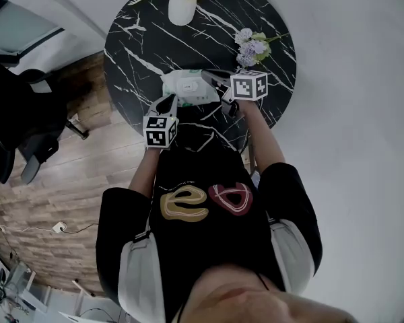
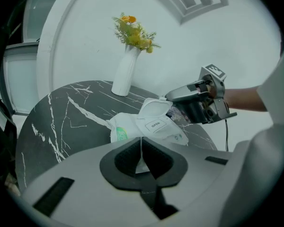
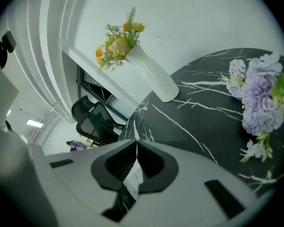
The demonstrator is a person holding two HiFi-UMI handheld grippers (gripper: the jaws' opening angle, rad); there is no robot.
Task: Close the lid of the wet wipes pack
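Head view: a round black marble table (image 1: pixel 141 52) carries a white vase (image 1: pixel 182 9) of yellow flowers at its far edge and a bunch of purple flowers (image 1: pixel 250 46) to the right. The wet wipes pack (image 1: pixel 188 86) lies near the table's middle, on the person's side. The left gripper (image 1: pixel 167 103) meets the pack's near left corner. The right gripper (image 1: pixel 212 78) reaches in from the right to the pack's far right side. Left gripper view: the left gripper's jaws are pressed together, and a thin white edge of the pack shows between the pads. Beyond them the pack lies flat with its lid (image 2: pixel 156 109) standing raised above a label marked OPEN. The right gripper's tip touches the lid's upper right edge. The vase stands behind, to the left. Right gripper view: the right gripper's jaws are closed tip to tip on a thin white strip with small print, which I read as the lid's edge. The vase stands far left of centre, the purple flowers lie at right, and an office chair (image 3: pixel 97 119) sits beyond the table's left edge.
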